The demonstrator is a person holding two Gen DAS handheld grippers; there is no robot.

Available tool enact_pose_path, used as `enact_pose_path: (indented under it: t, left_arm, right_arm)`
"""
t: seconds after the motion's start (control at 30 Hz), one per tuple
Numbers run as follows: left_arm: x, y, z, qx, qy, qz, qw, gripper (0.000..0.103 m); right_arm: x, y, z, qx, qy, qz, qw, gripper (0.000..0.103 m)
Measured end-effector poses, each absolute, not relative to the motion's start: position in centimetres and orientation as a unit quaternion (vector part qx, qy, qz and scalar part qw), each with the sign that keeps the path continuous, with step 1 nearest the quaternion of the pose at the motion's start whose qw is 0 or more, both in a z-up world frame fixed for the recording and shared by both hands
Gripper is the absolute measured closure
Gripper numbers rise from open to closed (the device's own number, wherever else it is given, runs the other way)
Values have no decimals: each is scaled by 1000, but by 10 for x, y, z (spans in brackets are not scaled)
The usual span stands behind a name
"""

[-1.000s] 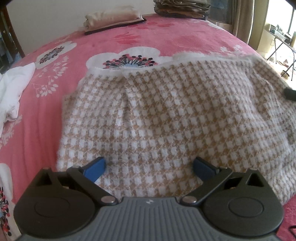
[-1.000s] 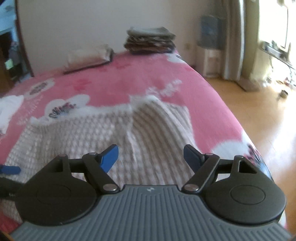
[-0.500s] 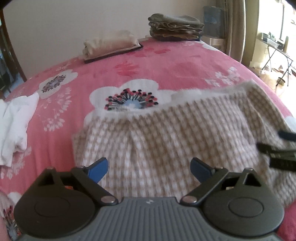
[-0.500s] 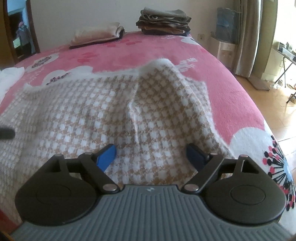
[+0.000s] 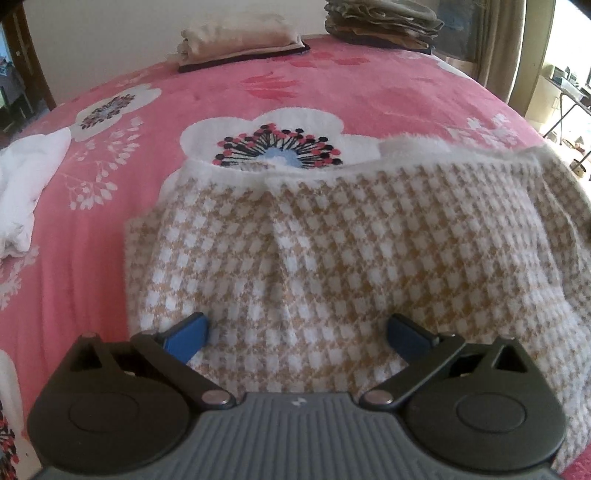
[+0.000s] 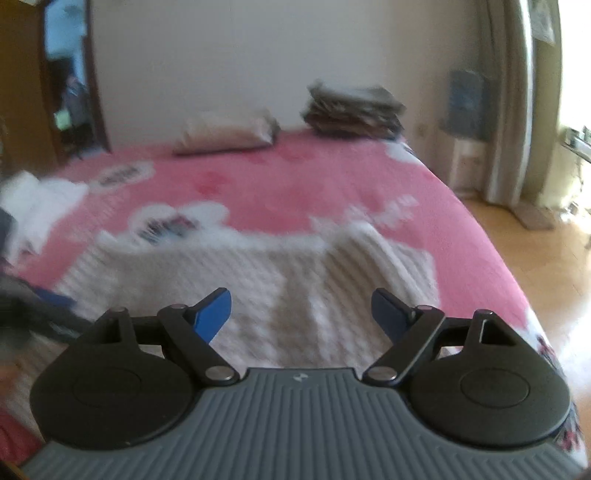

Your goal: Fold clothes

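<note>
A beige-and-white houndstooth knit garment lies spread on the pink flowered bedspread, with a white trim along its far edge. My left gripper hovers open low over its near left part, nothing between the blue pads. In the blurred right wrist view the same garment lies below my right gripper, which is open and holds nothing. The right side of the garment is bunched into a raised fold. A dark blurred shape with a blue tip, the other gripper, shows at the left edge.
A white crumpled cloth lies at the left of the bed. A folded beige item and a stack of folded clothes sit at the far end. The bed's right edge drops to a wooden floor.
Both grippers stayed open. The left view tilted down and closer to the garment. The right gripper pulled back and up, so its view is blurred and shows more of the room.
</note>
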State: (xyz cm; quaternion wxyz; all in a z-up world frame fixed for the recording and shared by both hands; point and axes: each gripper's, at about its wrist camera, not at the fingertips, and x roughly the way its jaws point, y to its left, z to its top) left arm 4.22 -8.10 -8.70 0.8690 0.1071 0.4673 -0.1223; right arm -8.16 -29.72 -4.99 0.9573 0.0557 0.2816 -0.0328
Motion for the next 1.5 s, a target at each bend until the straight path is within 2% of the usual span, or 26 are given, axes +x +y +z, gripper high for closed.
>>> enact_pose_path:
  t: [0.07, 0.13, 0.17, 0.23, 0.33, 0.43, 0.53, 0.63, 0.73, 0.83, 0.97, 1.03, 1.1, 1.13, 1.17, 1.23, 1.33, 1.43, 1.5]
  left_arm:
    - [41, -82, -88, 110, 462, -123, 871, 0]
    - [40, -82, -87, 118, 463, -127, 869, 0]
    - [39, -82, -87, 122, 462, -130, 869, 0]
    - [40, -80, -86, 120, 463, -134, 868, 0]
    - [39, -80, -86, 120, 461, -132, 869, 0]
    - [36, -81, -83, 127, 454, -127, 873, 0]
    - [33, -82, -80, 135, 447, -121, 876, 3]
    - [24, -83, -64, 145, 420, -118, 888, 5]
    - [14, -88, -57, 138, 424, -144, 884, 5]
    - [2, -97, -64, 146, 439, -158, 872, 5]
    - [-6, -105, -77, 170, 448, -151, 865, 5]
    - [-5, -106, -77, 170, 452, -146, 864, 5]
    - [-3, -105, -76, 164, 459, -144, 861, 4]
    - [-2, -104, -76, 162, 461, -144, 861, 4]
    - [-2, -104, -76, 162, 461, -143, 861, 4]
    - [-2, -104, -77, 162, 461, -142, 861, 4]
    - [-3, -104, -77, 165, 459, -141, 861, 3]
    - [-4, -105, -77, 170, 460, -141, 860, 3]
    - [-6, -105, -77, 175, 458, -140, 860, 3]
  right_arm:
    - [-66, -292, -61, 59, 301, -26, 951, 20]
    - [-47, -292, -95, 59, 360, -34, 930, 18]
    - [-43, -291, -109, 52, 371, -36, 927, 12]
    - [-42, -287, -107, 37, 364, -40, 930, 12]
    - [-35, -284, -80, 48, 364, -56, 928, 23]
    - [-25, -276, -56, 39, 323, -52, 944, 23]
    - [9, -274, -75, 52, 353, -45, 933, 23]
    - [27, -288, -98, 98, 373, -48, 921, 7]
    - [33, -293, -95, 110, 390, -46, 913, 9]
    - [21, -295, -74, 117, 376, -63, 917, 27]
    - [4, -296, -54, 110, 347, -74, 929, 27]
    - [8, -297, -70, 82, 377, -82, 919, 27]
    - [14, -303, -93, 77, 389, -79, 914, 20]
    - [15, -306, -97, 82, 389, -76, 914, 20]
    - [16, -309, -92, 90, 398, -78, 910, 20]
    - [12, -306, -74, 95, 402, -80, 907, 28]
    - [-19, -297, -55, 84, 380, -60, 919, 29]
    - [-41, -289, -75, 52, 409, -63, 909, 28]
    - [-46, -288, -94, 38, 419, -65, 905, 23]
